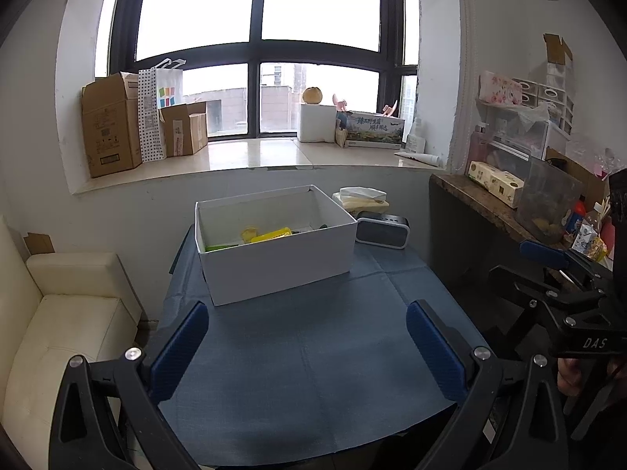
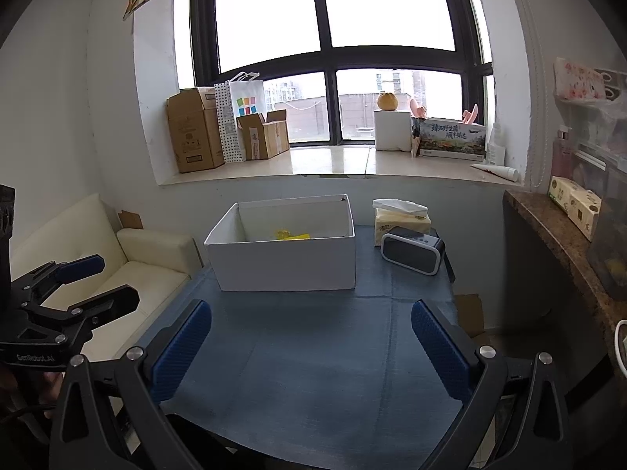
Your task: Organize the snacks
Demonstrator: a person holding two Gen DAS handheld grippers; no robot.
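You have the table [image 1: 313, 372] in front of you, its blue cloth bare on the near side of the white box [image 1: 274, 270], and the box is your landmark for everything that follows. It stands open-topped on the far half of the cloth, slightly askew, its plain walls tall enough to hide most of the contents. Behind the box and to its right sit a tissue pack [image 2: 401, 219] and, just in front of that, a small dark speaker [image 2: 413, 250]; neither looks like part of the job, so keep clear of them. The snacks [image 1: 266, 235] lie on the box floor: you can make out a yellow packet, a rounder yellow piece beside it and a sliver of green toward the left wall, but what they are is too small to tell. Both tools are empty. Your left gripper [image 1: 307, 348] hangs over the cloth on the near side of the box with its pads spread wide, and your right gripper [image 2: 311, 348] is the same, jaws apart and holding nothing. Since no snack shows outside the box, the work probably lies inside it: come in from above, clear the near wall rather than nudging it, and steady the light box with one tool if it slides.
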